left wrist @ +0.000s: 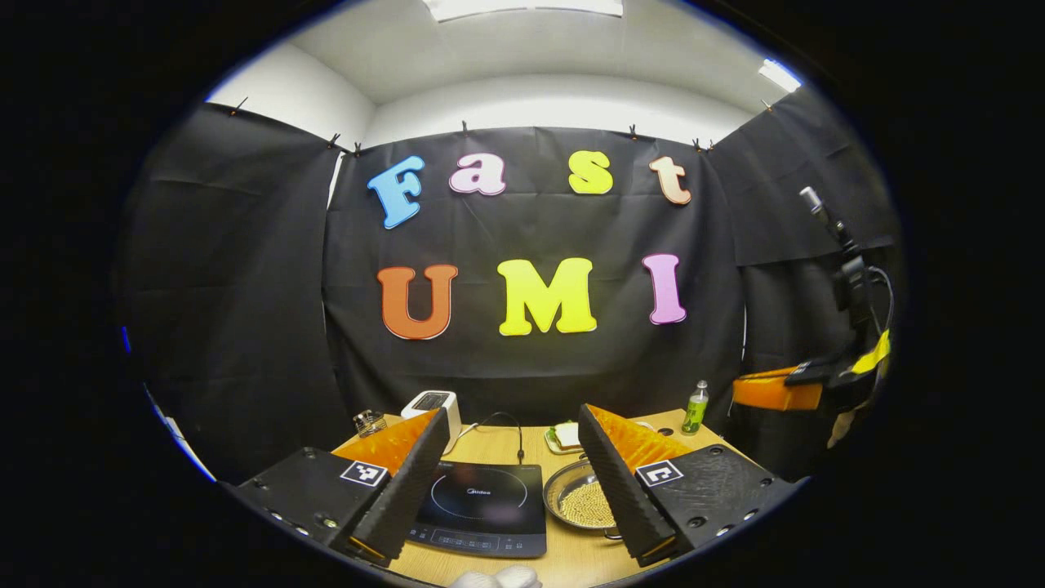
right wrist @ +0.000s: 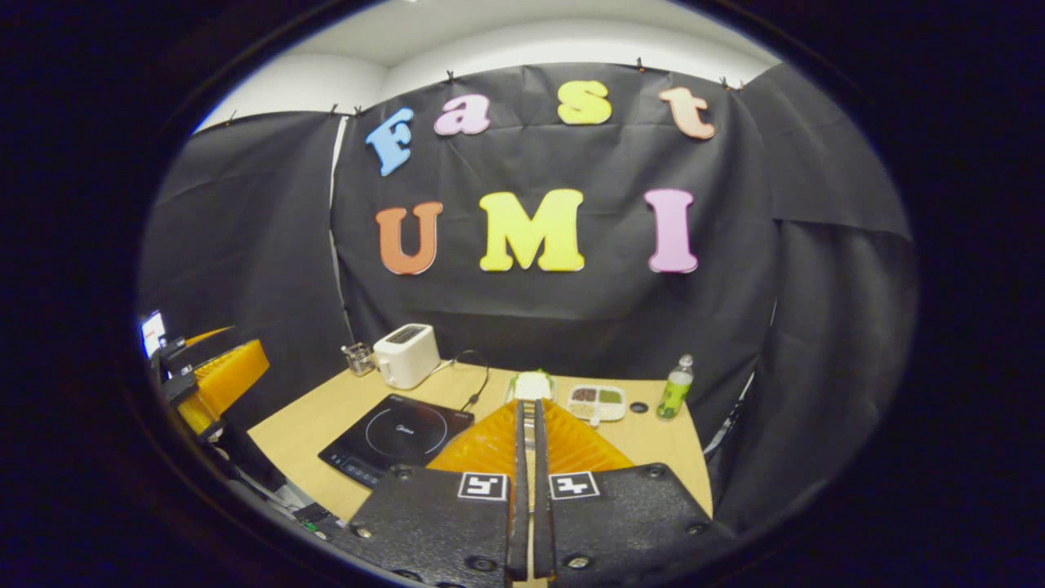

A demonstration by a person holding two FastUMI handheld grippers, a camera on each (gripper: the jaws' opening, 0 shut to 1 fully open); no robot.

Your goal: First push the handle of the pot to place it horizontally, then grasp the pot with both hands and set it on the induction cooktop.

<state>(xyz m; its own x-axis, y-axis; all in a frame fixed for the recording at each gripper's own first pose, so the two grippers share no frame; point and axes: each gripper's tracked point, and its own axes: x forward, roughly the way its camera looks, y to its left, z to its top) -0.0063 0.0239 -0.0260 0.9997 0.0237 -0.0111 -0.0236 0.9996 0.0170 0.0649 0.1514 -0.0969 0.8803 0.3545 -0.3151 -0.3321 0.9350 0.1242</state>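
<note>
Tool on our left [left wrist: 510, 482] gapes wide at lower centre; between its fingers we see the induction cooktop [left wrist: 482, 505] and, just right, the pot [left wrist: 581, 502]. Our right tool [right wrist: 529, 490] sits nearly closed, gripping nothing.

Bright, even light from white ceiling panels [left wrist: 522, 6]; sharp centre, strong fisheye bending at edges; soft shadows.

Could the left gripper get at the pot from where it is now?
Probably yes. The left gripper is open, and the pot sits on the table just ahead, partly behind one finger, beside the cooktop. Nothing seems to lie between them.
</note>
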